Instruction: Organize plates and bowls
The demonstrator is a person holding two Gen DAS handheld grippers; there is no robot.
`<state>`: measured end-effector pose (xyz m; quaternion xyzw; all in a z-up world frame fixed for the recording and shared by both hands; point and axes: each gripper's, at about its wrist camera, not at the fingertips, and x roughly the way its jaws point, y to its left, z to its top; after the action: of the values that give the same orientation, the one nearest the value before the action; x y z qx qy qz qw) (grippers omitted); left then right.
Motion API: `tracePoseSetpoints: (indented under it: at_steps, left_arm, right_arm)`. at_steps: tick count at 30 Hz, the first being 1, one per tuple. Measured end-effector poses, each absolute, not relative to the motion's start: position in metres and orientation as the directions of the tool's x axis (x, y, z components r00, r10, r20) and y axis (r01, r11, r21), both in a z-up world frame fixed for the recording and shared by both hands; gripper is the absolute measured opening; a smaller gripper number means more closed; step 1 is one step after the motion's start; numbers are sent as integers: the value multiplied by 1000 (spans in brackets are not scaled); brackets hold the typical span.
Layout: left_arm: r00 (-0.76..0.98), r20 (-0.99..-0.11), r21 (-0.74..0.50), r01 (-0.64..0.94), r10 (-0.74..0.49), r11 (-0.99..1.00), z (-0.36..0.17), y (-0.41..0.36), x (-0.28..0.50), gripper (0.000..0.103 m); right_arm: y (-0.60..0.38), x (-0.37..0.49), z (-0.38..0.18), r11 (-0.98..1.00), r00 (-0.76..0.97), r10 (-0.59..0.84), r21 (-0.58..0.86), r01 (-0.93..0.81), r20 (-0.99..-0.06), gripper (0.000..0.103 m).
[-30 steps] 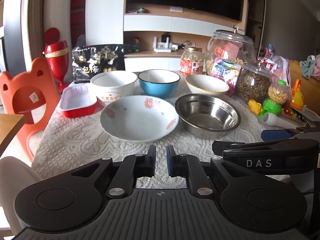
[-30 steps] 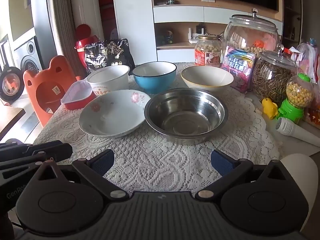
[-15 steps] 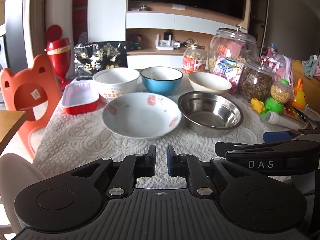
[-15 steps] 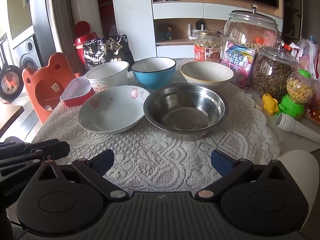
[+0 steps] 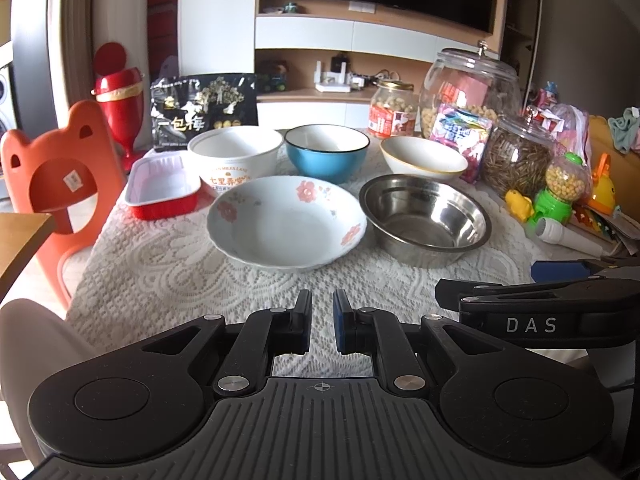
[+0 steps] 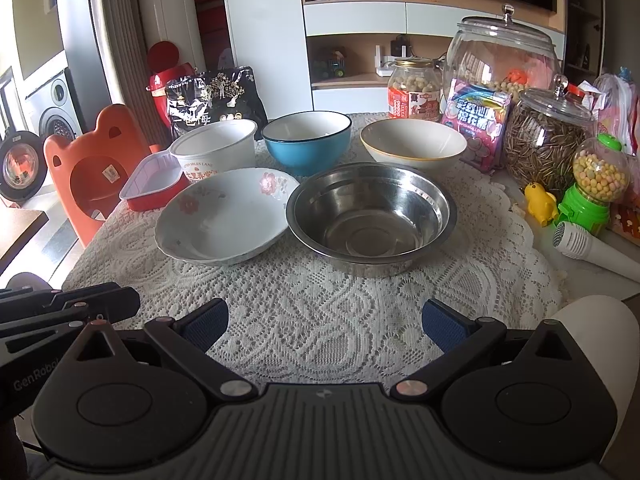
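In the left wrist view, the left gripper (image 5: 322, 312) had its jaws pressed nearly together on nothing, and the floral bowl (image 5: 286, 222) lay straight ahead of them on the bench (image 5: 160, 256), near but apart, with the steel bowl (image 5: 425, 218) ahead and off to their right. In the right wrist view, the right gripper (image 6: 325, 322) had its jaws spread wide and empty, the steel bowl (image 6: 371, 218) lying dead ahead and the floral bowl (image 6: 226, 216) ahead-left, touching its rim or nearly so. Each hand seemed nearer its own bowl; both are round, so no axis governs.
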<state>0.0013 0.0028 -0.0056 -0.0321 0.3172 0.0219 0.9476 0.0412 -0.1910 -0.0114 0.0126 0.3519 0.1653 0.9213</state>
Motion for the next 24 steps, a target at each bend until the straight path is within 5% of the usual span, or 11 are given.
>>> tracePoseSetpoints:
  at_steps: [24]
  left_arm:
    - [794, -608, -47, -64, 22, 997, -6, 3, 2, 13]
  right_arm:
    - [-191, 41, -12, 945, 695, 314, 141, -295, -647, 103]
